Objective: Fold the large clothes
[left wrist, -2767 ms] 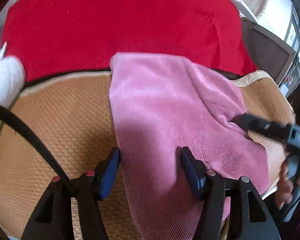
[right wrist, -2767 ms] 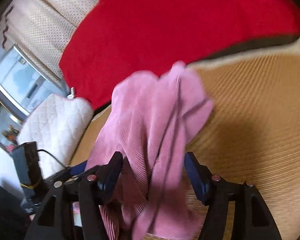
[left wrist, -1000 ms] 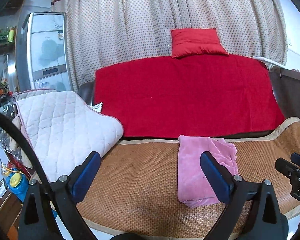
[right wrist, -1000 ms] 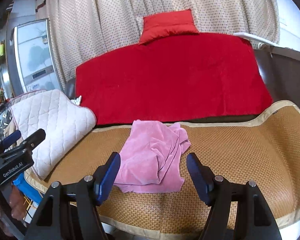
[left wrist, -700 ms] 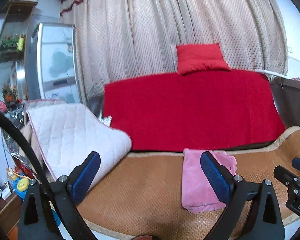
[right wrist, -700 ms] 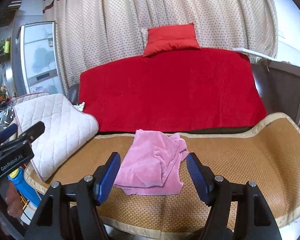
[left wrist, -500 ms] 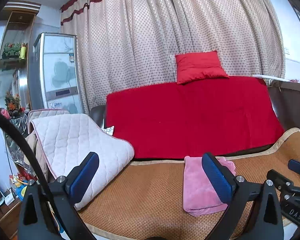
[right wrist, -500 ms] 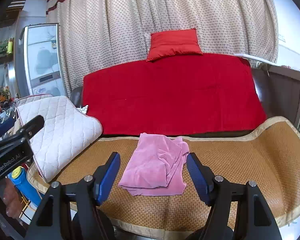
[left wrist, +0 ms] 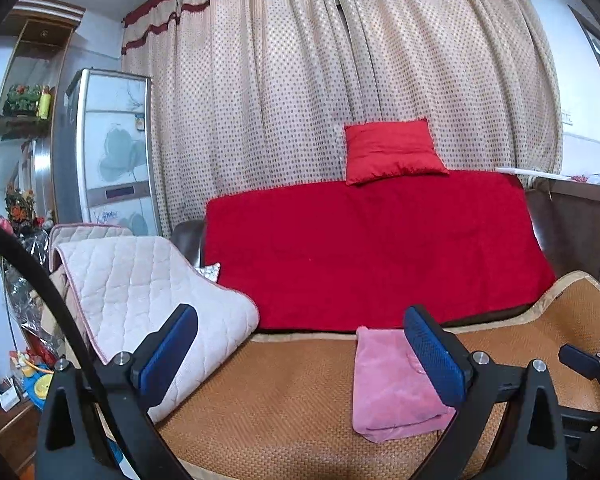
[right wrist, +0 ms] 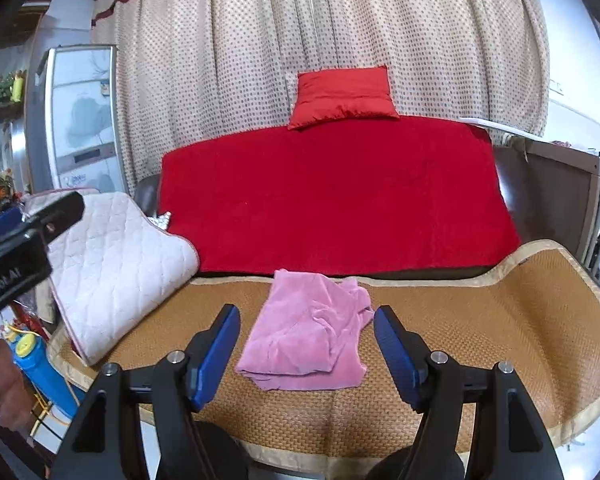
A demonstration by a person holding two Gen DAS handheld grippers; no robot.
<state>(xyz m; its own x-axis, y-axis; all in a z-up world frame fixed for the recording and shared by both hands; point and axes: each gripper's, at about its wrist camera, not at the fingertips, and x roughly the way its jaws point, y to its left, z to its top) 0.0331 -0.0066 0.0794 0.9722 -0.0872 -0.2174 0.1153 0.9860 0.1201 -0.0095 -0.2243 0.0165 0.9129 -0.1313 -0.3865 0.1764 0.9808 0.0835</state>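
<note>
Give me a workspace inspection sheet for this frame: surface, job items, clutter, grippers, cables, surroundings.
Surface: woven mat on the sofa seat, lying flat.
Job's things: pink garment folded on the mat, its right side rumpled; neither gripper touches it.
Clutter: white quilted pad draped over the mat's left end.
Grippers: left gripper open, empty; right gripper open, empty.
Cables: black cable arcs across the left wrist view.
Surroundings: red blanket on the backrest, red cushion on top, dotted curtain, fridge at left.
</note>
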